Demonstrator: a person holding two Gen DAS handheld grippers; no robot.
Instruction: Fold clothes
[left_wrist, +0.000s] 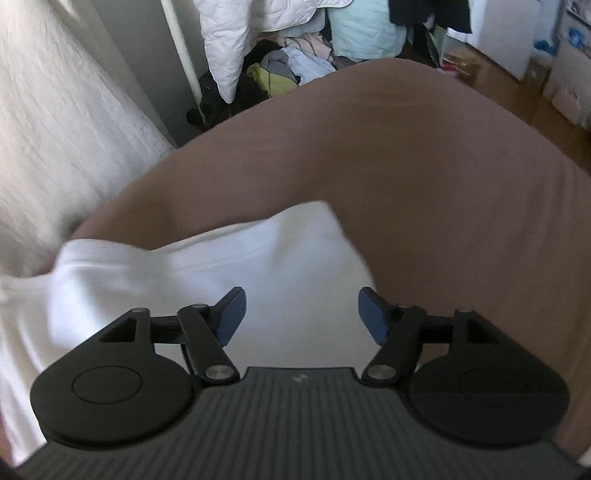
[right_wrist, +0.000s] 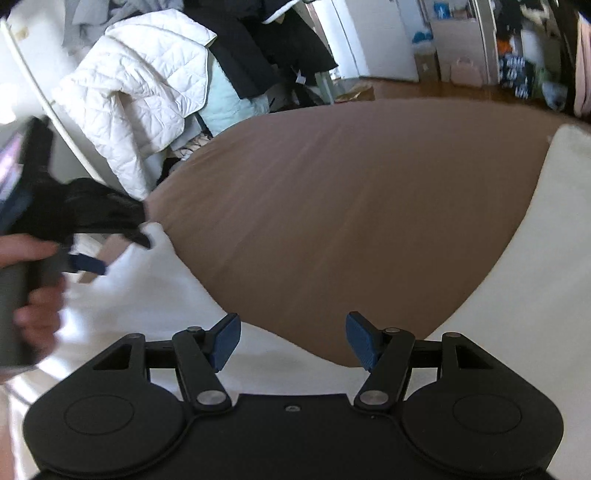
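Observation:
A white garment (left_wrist: 177, 280) lies spread on a brown bed sheet (left_wrist: 424, 166). My left gripper (left_wrist: 302, 314) hovers over it, open, with nothing between its blue pads (left_wrist: 232, 314). In the right wrist view the same white garment (right_wrist: 147, 295) covers the lower left. My right gripper (right_wrist: 293, 341) stands open above its edge, where cloth meets the brown sheet (right_wrist: 351, 203). The left gripper (right_wrist: 125, 254), held by a hand (right_wrist: 33, 288), appears blurred at the far left near the garment's raised corner. More white fabric (right_wrist: 554, 229) lies at the right.
A white quilted jacket (right_wrist: 140, 92) and dark clothes (right_wrist: 258, 48) hang beyond the bed. A pile of clothes (left_wrist: 280, 70) sits on the floor past the bed's end. A pale curtain (left_wrist: 55, 129) hangs at the left. Boxes and shelves (right_wrist: 517, 66) line the far wall.

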